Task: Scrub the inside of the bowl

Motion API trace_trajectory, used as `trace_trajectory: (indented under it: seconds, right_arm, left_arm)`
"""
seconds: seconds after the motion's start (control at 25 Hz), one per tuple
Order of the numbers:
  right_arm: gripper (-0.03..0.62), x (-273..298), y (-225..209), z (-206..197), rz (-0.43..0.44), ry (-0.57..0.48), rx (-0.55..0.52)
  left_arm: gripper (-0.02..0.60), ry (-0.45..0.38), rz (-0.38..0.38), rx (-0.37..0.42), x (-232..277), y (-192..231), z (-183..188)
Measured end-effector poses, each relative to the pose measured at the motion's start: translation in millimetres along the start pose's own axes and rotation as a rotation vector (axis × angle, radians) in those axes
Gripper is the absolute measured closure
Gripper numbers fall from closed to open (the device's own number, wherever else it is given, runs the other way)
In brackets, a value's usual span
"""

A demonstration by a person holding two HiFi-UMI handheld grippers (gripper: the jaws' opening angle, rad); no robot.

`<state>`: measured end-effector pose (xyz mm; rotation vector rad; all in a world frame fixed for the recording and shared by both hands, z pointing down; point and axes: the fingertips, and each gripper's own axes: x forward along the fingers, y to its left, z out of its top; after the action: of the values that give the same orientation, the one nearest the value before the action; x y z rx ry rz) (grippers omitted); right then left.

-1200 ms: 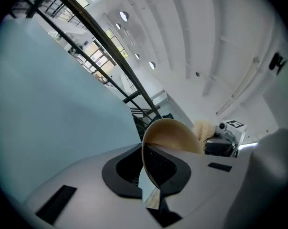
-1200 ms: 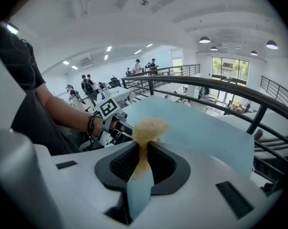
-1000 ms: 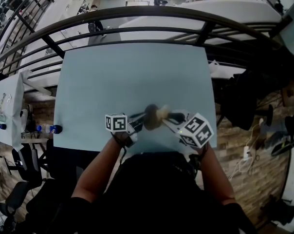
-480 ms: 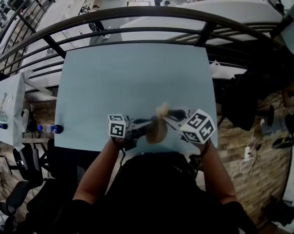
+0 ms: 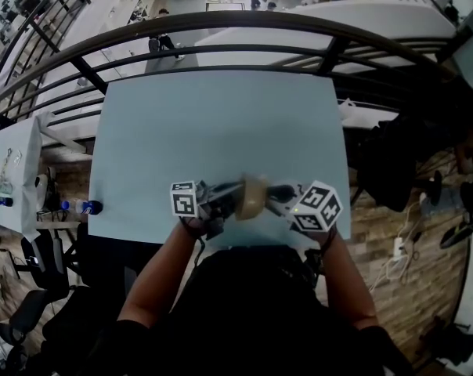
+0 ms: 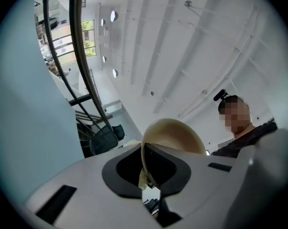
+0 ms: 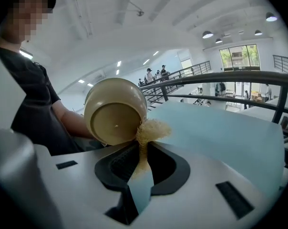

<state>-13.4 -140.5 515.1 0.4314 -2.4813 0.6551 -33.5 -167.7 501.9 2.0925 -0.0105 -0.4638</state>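
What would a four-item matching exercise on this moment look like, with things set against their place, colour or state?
Things:
1 bowl
2 scrub pad
3 table
4 railing

Place, colour or state:
a pale blue, flat
b clamped in the right gripper's jaws
c dark, curving beyond the table's far edge
d tilted, rim pinched in the left gripper's jaws

Pairs: 1-d, 2-b, 3-a, 4-c

1 left gripper [image 6: 146, 170], 1 right gripper [image 7: 141, 165], 1 bowl [image 7: 113, 112], 1 scrubber [image 7: 152, 129], 1 table [image 5: 213, 124].
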Motion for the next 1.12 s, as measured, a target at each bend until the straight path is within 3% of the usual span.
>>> trace_trajectory:
  seconds: [0.16,0.36,0.64,0.84,1.12]
  right_arm:
    - [0.531,9,12,-5,0.043,0.008,0.002]
    - [0.531,11,31,-10,0.091,0.024,-0.016]
    - [0.531,2,55,2,0.162,-0.007,-0.048]
    - [0.531,-19,65,30,0.182,-0.104,-0.062]
    - [0.531,-36,57,56,0.128,-0.161,-0.096]
  left_arm:
    - [0.577,-0.117,0.009,-0.033,0,5,18]
    - [0.577,-0.151,0.106,-0.007,-2,19,31]
    - [0.577,-0.121,0.199,0.014,-16,40,28]
    - [0.577,-0.088,0.239,0.006,-22,44,16]
    - [0.577,-0.075,0.2,-0.032,-26,45,2]
